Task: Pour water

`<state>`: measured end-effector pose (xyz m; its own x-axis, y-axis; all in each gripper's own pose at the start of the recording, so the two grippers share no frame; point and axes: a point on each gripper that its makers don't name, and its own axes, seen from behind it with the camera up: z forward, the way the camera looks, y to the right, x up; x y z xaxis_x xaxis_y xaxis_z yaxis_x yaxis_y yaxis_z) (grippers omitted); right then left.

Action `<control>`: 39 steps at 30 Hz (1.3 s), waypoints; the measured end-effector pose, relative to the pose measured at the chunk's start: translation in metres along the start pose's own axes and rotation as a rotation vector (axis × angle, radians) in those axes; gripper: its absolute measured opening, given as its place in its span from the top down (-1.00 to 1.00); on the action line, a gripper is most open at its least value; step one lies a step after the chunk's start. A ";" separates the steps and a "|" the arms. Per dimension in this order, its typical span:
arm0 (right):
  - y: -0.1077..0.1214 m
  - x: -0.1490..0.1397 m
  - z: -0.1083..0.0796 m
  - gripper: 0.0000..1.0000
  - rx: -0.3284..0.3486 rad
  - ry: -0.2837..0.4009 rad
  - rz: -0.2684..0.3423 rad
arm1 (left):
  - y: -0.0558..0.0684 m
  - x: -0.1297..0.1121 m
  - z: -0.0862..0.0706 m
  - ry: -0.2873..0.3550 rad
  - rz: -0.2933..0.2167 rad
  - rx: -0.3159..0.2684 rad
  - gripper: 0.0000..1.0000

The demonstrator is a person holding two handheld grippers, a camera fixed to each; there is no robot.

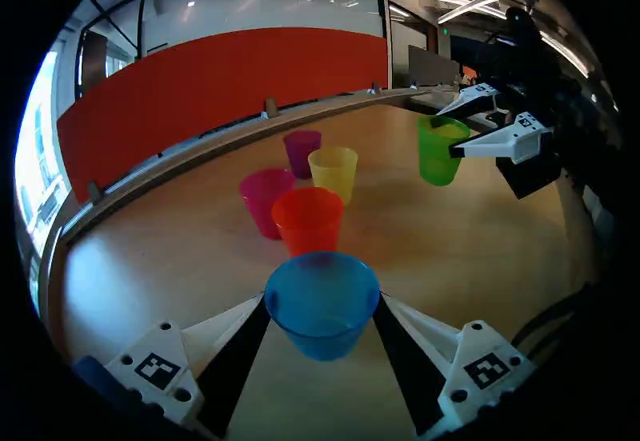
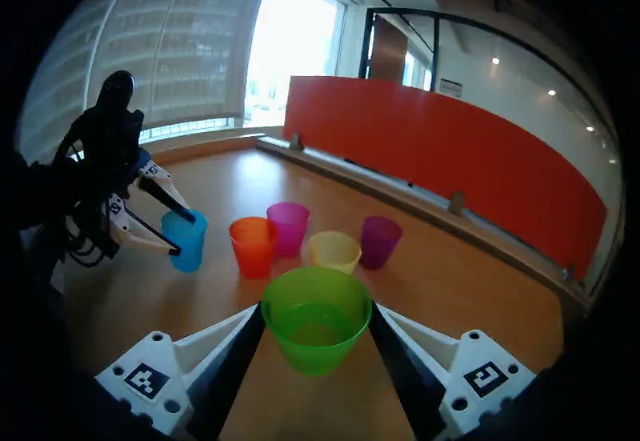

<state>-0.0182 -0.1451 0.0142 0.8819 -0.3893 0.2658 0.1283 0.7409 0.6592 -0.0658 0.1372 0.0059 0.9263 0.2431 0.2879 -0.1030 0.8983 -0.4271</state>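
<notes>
Pale wood of the table (image 1: 160, 265) ran back to a long red wall (image 1: 224, 81) in the left gripper view. The left gripper (image 1: 322, 306) had its fingers clamped on either side of a blue cup (image 1: 322, 289) at six o'clock. Straight ahead at twelve stood an orange cup (image 1: 308, 218), with a pink cup (image 1: 267, 199) at its eleven, a yellow cup (image 1: 334, 170) behind it and a purple cup (image 1: 302, 151) farthest back. Out at two o'clock the right gripper (image 1: 445, 135) pinched a green cup (image 1: 438, 153), well apart from the others. In the right gripper view the same green cup (image 2: 317, 325) sat upright between the right gripper's (image 2: 317, 310) fingers at six o'clock, with what looked like a little water in its bottom. The four loose cups made a row at twelve, and the left gripper (image 2: 182, 235) held the blue cup (image 2: 185, 241) at ten o'clock. Whether either held cup rested on the table could not be told. To pour well, one held cup likely needed bringing close to the other, its rim set above the receiving mouth, then tipping slowly while the other stayed level, clear of the loose cups.
</notes>
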 end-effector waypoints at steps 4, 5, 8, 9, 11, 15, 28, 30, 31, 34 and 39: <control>0.005 -0.004 0.002 -0.85 -0.005 -0.008 0.000 | 0.000 -0.001 0.004 -0.007 0.000 -0.001 -0.75; 0.006 -0.005 0.003 -0.85 -0.007 -0.010 0.000 | 0.000 -0.002 0.005 -0.009 0.000 -0.003 -0.75; 0.009 -0.006 0.004 -0.85 -0.009 -0.014 0.003 | 0.000 -0.003 0.006 -0.015 0.001 -0.002 -0.75; 0.009 -0.007 0.004 -0.86 -0.010 -0.016 0.003 | 0.000 -0.004 0.007 -0.018 0.001 -0.003 -0.75; 0.011 -0.008 0.005 -0.85 -0.011 -0.018 0.004 | 0.000 -0.006 0.008 -0.024 0.001 -0.004 -0.75; 0.013 -0.010 0.007 -0.85 -0.011 -0.025 0.005 | 0.000 -0.009 0.009 -0.032 0.001 -0.005 -0.75; 0.015 -0.024 0.019 -0.85 -0.006 -0.056 0.023 | 0.002 -0.020 0.013 -0.059 0.020 -0.005 -0.76; 0.015 -0.028 0.021 -0.85 -0.005 -0.065 0.027 | 0.003 -0.022 0.014 -0.063 0.024 -0.007 -0.76; 0.015 -0.030 0.022 -0.85 -0.005 -0.070 0.028 | 0.003 -0.022 0.014 -0.063 0.025 -0.007 -0.76; 0.015 -0.035 0.024 -0.85 -0.004 -0.086 0.034 | 0.005 -0.023 0.013 -0.068 0.019 -0.013 -0.76; 0.013 -0.046 0.028 -0.85 0.001 -0.119 0.050 | 0.007 -0.027 0.014 -0.086 -0.001 -0.028 -0.79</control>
<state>-0.0697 -0.1330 0.0308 0.8272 -0.4144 0.3796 0.0855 0.7605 0.6437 -0.0964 0.1423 0.0068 0.8917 0.2735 0.3606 -0.0905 0.8883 -0.4502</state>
